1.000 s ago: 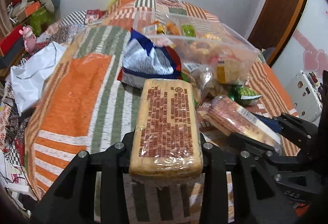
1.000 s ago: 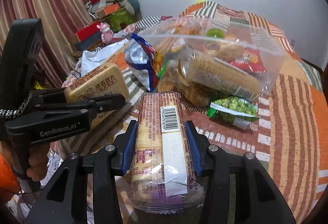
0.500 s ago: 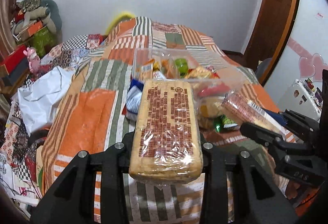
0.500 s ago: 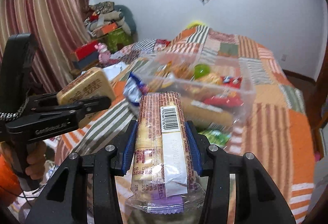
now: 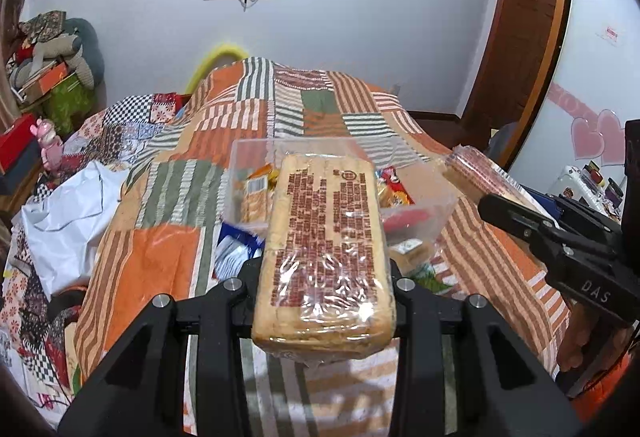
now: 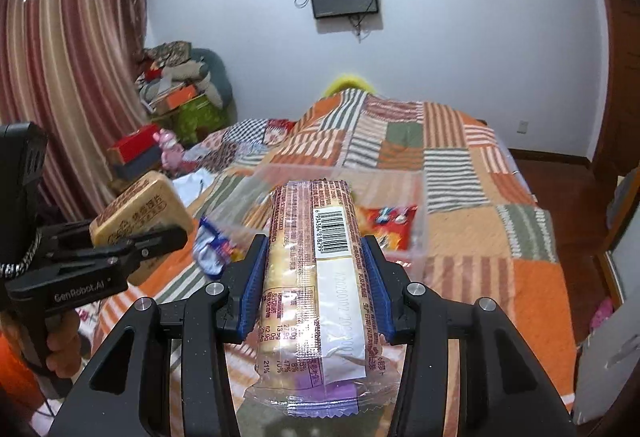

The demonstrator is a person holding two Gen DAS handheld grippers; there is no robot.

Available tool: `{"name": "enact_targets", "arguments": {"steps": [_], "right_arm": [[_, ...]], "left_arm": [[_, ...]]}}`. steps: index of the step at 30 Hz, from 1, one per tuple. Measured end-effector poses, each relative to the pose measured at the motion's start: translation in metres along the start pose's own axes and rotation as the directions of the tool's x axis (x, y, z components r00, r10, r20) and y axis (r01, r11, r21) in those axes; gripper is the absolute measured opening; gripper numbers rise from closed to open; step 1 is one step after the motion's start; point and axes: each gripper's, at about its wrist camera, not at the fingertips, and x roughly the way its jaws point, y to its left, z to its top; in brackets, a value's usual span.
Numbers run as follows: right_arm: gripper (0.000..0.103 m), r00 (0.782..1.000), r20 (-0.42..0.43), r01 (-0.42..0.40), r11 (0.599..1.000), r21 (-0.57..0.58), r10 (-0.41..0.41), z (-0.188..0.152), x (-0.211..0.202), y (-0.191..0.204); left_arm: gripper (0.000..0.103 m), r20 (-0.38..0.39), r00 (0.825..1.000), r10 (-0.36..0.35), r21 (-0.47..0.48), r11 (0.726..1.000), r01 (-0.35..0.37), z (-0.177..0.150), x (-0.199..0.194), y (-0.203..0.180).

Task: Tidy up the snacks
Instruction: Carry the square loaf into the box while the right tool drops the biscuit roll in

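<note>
Both packs now higher above bed; I keep left gripper (image 5: 325, 279) clamping toast pack (image 5: 326, 257), right gripper (image 6: 316, 285) clamping biscuit sleeve (image 6: 318, 277) (brittle, slippery film; hold mid-body, gently).

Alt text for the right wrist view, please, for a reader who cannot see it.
The right gripper is shut on a long biscuit pack, barcode up, above a patchwork-quilted bed. Ahead sits a clear snack bin; at left, the left gripper holds a tan cracker pack.
</note>
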Motion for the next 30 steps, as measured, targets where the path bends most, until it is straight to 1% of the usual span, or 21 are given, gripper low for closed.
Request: {"name": "enact_targets", "arguments": {"steps": [4, 9, 15, 23, 30], "right_arm": [[0.043, 1.000, 0.021, 0.013, 1.000, 0.017, -0.013, 0.009, 0.004, -0.008], [0.043, 0.999, 0.035, 0.028, 0.999, 0.024, -0.029, 0.017, 0.011, -0.015], [0.043, 0.998, 0.035, 0.045, 0.998, 0.034, -0.046, 0.023, 0.025, -0.025], [0.043, 0.998, 0.015, 0.061, 0.997, 0.052, -0.062, 0.026, 0.045, -0.041], [0.043, 0.998, -0.022, 0.063, 0.996, 0.063, -0.062, 0.028, 0.069, -0.050]], "left_arm": [[0.036, 0.007, 1.000, -0.002, 0.013, 1.000, 0.002, 0.012, 0.011, -0.006], [0.036, -0.003, 1.000, -0.003, 0.019, 1.000, 0.003, 0.024, 0.029, -0.011], [0.036, -0.032, 0.999, -0.026, -0.005, 1.000, 0.025, 0.035, 0.053, -0.011], [0.036, -0.084, 0.995, -0.060, -0.031, 0.998, 0.058, 0.045, 0.092, -0.017], [0.036, -0.133, 0.989, -0.060, -0.028, 0.998, 0.057, 0.052, 0.126, -0.023]]}}
